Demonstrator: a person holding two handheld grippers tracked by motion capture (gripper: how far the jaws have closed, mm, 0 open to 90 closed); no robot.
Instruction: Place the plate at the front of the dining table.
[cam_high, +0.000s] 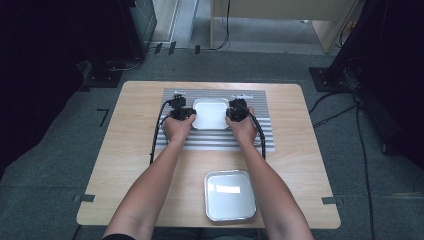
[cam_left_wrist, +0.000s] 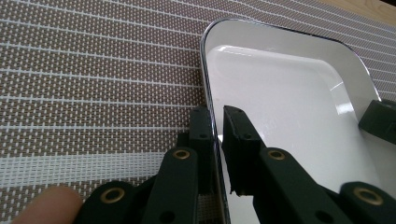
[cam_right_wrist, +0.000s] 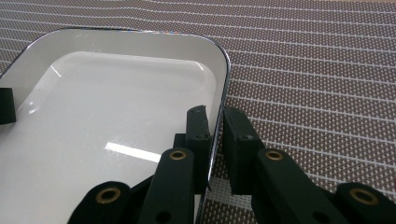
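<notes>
A white square tray (cam_high: 210, 114) with a shiny metal rim lies on the striped mat (cam_high: 215, 142) at the middle back of the table. My left gripper (cam_high: 187, 114) is at its left edge and my right gripper (cam_high: 231, 114) at its right edge. In the left gripper view, the left gripper (cam_left_wrist: 218, 114) straddles the rim of the tray (cam_left_wrist: 280, 93) with a narrow gap beside the inner jaw. In the right gripper view, the right gripper (cam_right_wrist: 214, 114) straddles the opposite rim of the tray (cam_right_wrist: 116, 102), with slim gaps at both pads. Both are slightly open around the rim.
A second tray (cam_high: 230, 196), metal-rimmed with a white inside, sits near the table's front edge between the forearms. Cables trail from both grippers over the mat. Bare wood table (cam_high: 135, 150) lies to either side of the mat.
</notes>
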